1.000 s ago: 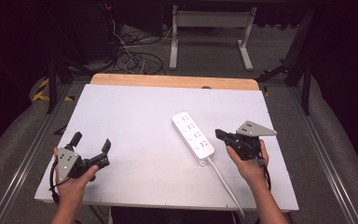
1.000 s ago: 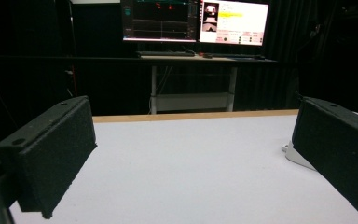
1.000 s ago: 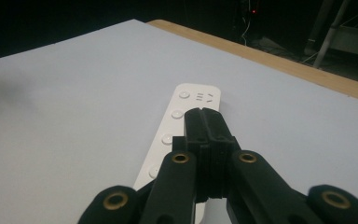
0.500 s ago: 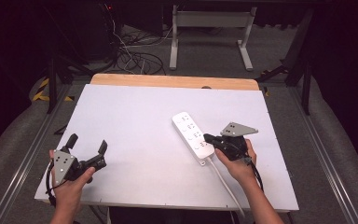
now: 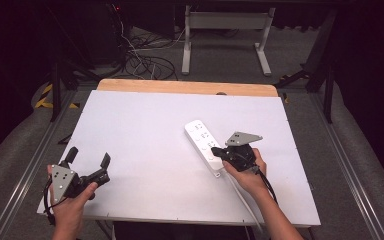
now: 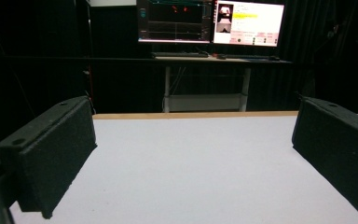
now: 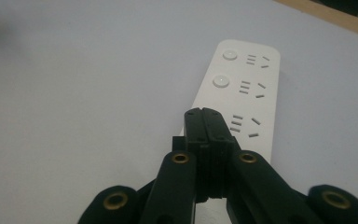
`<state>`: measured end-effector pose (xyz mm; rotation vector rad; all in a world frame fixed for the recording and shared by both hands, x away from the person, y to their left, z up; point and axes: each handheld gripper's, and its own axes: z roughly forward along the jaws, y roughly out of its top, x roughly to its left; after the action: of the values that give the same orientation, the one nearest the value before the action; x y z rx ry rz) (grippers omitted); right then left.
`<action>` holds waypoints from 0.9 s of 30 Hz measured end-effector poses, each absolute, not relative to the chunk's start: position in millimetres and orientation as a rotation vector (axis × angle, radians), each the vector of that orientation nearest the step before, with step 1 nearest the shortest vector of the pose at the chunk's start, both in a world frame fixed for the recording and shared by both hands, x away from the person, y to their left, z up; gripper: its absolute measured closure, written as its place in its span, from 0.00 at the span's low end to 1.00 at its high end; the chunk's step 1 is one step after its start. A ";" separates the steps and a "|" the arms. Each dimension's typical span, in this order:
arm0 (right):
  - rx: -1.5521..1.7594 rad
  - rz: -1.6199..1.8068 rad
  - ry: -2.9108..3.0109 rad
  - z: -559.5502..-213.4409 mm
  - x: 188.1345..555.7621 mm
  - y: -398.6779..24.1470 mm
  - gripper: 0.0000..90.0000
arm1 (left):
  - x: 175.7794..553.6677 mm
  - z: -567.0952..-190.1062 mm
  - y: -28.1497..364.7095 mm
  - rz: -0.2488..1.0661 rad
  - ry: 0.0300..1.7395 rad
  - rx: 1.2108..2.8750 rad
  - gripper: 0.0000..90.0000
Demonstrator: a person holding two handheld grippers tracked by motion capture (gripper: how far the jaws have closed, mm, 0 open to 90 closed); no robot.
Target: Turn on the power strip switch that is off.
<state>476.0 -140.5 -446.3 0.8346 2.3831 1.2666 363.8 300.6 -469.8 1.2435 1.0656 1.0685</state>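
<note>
Room: dark all round, one white table point(image 5: 145, 150) lit in the middle, wooden strip along its far edge, a lit monitor point(image 6: 209, 21) on a desk beyond it.
Power strip: white power strip point(image 5: 206, 145) lying flat on the table, angled, right of centre; its white cord point(image 5: 242, 197) runs off toward the person's edge.
Right gripper: the right gripper point(image 7: 205, 122) is down over the near end of the power strip, jaws pressed tight together with nothing between them, tips poised above the last bank of sockets; from the right gripper view I cannot tell if they touch the casing.
Buttons: two round buttons point(image 7: 222, 81) sit farther up the power strip, beyond the tips.
Left gripper: the left gripper point(image 5: 87, 162) waits well away from the power strip, by the table's near-left corner, jaws spread wide and empty over bare table.
Risk: with nothing pinning it, a push from closed tips could skate the power strip sideways.
Risk: a tip landing off-centre could slip into a socket slot, or miss the button.
</note>
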 end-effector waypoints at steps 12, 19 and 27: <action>0.835 1.191 2.435 -456.4 483.5 -131.3 1.00 | 357.2 -470.2 303.8 1.084 1.072 1.248 0.00; 0.831 1.139 2.462 -461.8 485.9 -128.1 1.00 | 356.5 -470.1 304.5 1.091 1.070 1.249 0.00; 0.881 1.150 2.461 -463.9 487.7 -128.3 1.00 | 356.8 -470.3 303.0 1.091 1.065 1.253 0.00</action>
<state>487.7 -128.3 -463.9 0.8807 2.4609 1.1497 356.8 303.0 -470.3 1.2531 1.0651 1.0913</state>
